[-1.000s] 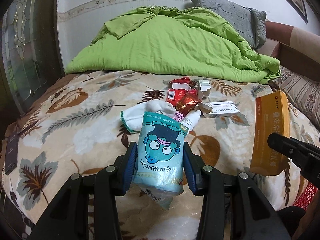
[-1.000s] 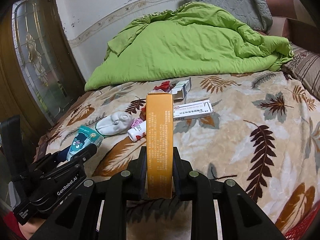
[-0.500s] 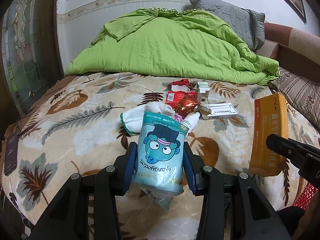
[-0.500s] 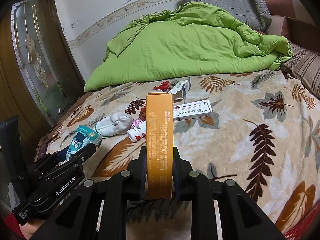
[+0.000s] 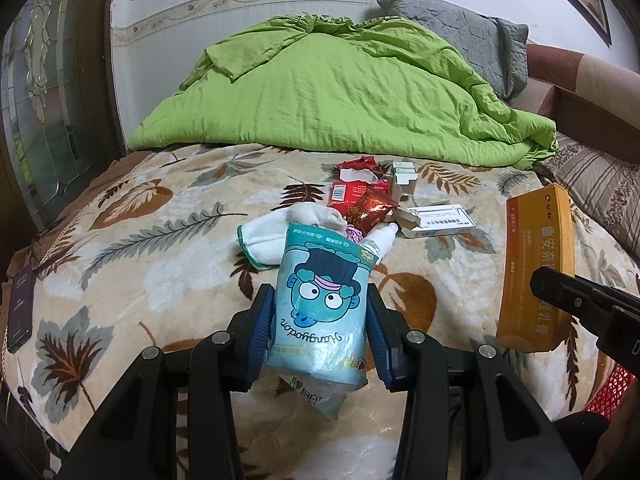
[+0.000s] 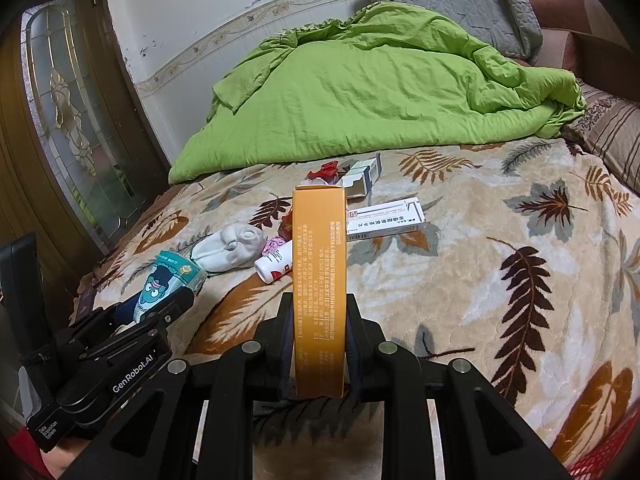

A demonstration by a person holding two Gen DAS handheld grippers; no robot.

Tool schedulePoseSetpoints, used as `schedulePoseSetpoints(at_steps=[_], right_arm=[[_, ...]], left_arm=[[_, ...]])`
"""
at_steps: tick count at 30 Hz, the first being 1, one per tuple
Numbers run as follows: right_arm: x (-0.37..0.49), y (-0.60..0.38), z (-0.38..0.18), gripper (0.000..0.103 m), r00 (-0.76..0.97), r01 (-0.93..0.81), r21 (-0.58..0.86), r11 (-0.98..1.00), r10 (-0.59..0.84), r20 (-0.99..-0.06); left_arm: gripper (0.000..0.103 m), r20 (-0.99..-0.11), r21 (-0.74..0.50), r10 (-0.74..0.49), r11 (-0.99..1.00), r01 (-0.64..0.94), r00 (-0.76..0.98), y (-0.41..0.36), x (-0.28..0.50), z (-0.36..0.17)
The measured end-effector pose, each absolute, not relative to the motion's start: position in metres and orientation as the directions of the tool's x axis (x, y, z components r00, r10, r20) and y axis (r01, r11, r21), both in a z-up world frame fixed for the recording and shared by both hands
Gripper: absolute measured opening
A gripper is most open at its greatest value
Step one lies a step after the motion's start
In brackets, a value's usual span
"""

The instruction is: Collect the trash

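My left gripper is shut on a light-blue tissue pack with a cartoon face, held above the bed; it also shows in the right wrist view. My right gripper is shut on a tall orange box, held upright; the box shows at the right of the left wrist view. More trash lies on the leaf-patterned blanket: a white sock, a small white bottle, red wrappers, a flat white box and small open cartons.
A green duvet and a grey pillow lie at the far end of the bed. A dark phone lies at the bed's left edge. A red mesh basket shows at the lower right. A glass door stands left.
Both grippers have drawn back a little from the trash pile with their objects still held. Nothing on the bed has moved.
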State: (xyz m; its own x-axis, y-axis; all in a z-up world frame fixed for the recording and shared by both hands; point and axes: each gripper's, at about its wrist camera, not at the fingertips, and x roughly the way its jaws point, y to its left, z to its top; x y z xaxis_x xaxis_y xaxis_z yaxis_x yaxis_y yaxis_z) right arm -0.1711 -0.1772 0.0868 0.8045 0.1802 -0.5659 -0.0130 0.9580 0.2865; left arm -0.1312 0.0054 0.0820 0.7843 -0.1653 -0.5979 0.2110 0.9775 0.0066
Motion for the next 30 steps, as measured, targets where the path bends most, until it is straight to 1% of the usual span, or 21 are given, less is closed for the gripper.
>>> schedulePoseSetpoints(at_steps=[21,30], right_arm=[[-0.173,-0.179,0.088,0.024,0.81,0.0,0.302,0.953,0.177,-0.558],[-0.182,-0.187,0.093,0.024,0.803,0.013,0.346,0.938,0.196,-0.563]], left_arm=[[0.043,-0.596,0.005,-0.171,0.976,0.217,0.784,-0.003,-0.133,0.083],[0.043,-0.619,-0.008,-0.182,0.974,0.226,0.764,-0.007,-0.137,0.086]])
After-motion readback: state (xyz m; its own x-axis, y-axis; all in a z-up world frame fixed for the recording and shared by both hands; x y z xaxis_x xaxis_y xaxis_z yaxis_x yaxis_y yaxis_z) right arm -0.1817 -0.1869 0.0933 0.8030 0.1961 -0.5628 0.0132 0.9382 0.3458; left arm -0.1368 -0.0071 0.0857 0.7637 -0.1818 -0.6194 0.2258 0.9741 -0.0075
